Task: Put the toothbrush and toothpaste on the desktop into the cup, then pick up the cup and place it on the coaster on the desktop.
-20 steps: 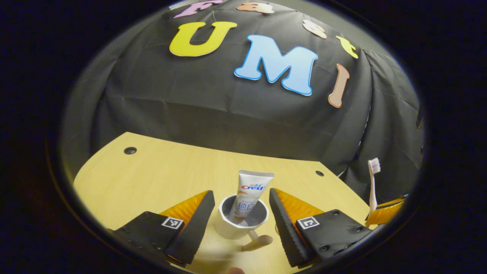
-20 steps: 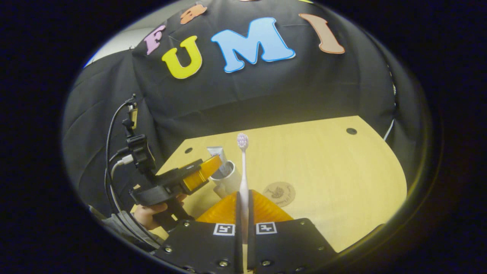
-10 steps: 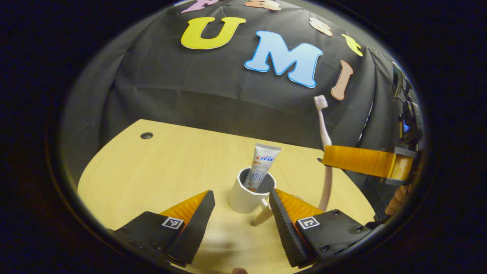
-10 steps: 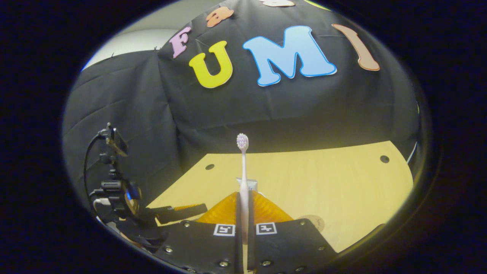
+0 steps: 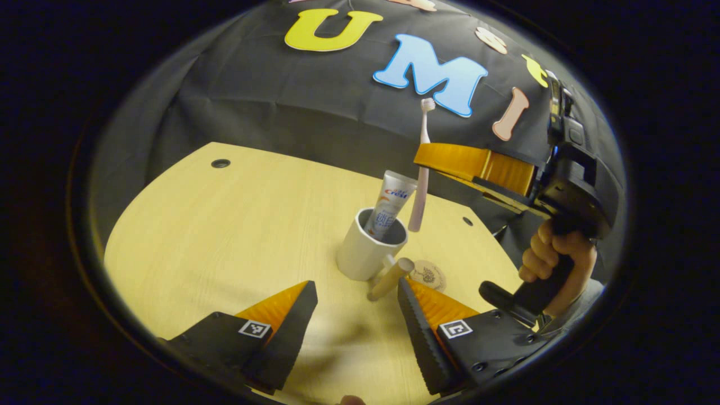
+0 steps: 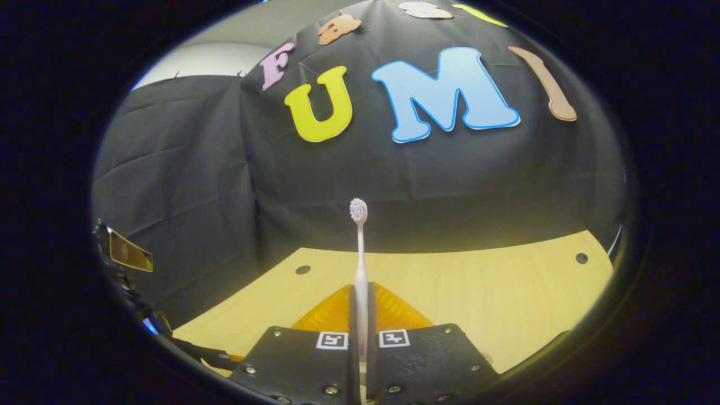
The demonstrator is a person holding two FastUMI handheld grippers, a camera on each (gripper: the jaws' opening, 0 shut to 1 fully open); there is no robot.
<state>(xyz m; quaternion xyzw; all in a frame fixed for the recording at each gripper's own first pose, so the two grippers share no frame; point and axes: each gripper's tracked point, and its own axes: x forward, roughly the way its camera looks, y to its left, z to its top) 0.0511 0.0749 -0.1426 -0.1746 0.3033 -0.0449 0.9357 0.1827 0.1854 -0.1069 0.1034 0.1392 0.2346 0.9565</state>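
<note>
Right gripper view: the right gripper has its jaws clamped on the handle of a slim pale-pink plastic toothbrush, held upright, bristles topmost. Left gripper view: the left gripper hangs with jaws spread wide and empty just short of the white ceramic cup with a wooden handle. A white toothpaste tube leans inside the cup. The toothbrush tip hovers just above the rim. A round cork coaster lies beside the cup on the light wooden counter.
</note>
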